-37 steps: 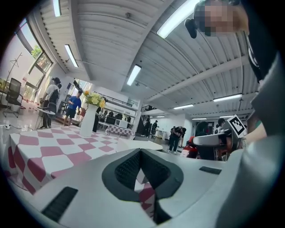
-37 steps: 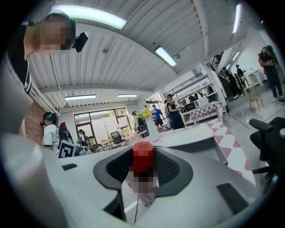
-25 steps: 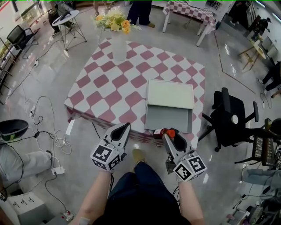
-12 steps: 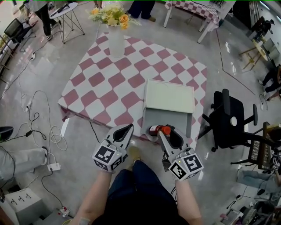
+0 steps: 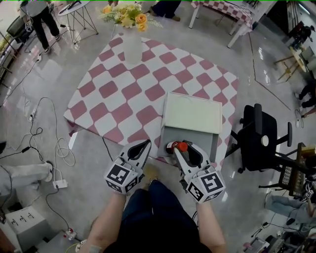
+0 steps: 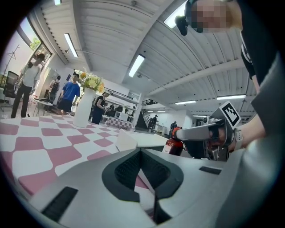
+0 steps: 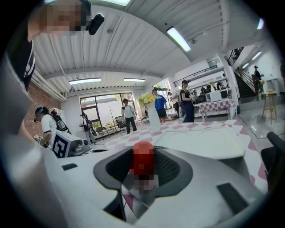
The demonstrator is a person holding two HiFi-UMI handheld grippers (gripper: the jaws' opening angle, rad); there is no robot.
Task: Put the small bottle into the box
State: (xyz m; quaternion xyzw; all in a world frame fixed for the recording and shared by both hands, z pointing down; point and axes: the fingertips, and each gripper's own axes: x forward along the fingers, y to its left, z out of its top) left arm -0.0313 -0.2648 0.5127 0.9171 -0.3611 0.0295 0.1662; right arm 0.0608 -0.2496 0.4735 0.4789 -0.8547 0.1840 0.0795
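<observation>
A small dark bottle with a red cap [image 5: 179,146] sits between the jaws of my right gripper [image 5: 181,149], which is shut on it. It hangs at the near left corner of the grey box [image 5: 197,140], whose lid [image 5: 192,112] lies folded back on the checkered table [image 5: 123,89]. In the right gripper view the red cap [image 7: 143,163] fills the gap of that gripper [image 7: 143,152]. My left gripper [image 5: 144,144] is shut and empty, just left of the box at the table's front edge. The left gripper view shows its closed tips [image 6: 141,151] and the held bottle [image 6: 174,144].
A white vase of flowers [image 5: 132,47] stands at the table's far side. A black office chair [image 5: 261,138] is right of the table. Cables [image 5: 54,148] lie on the floor to the left. People and another checkered table [image 5: 222,7] are at the back.
Both grippers have moved forward. The held bottle went from the table's front edge to the near left corner of the box. The left gripper stayed shut.
</observation>
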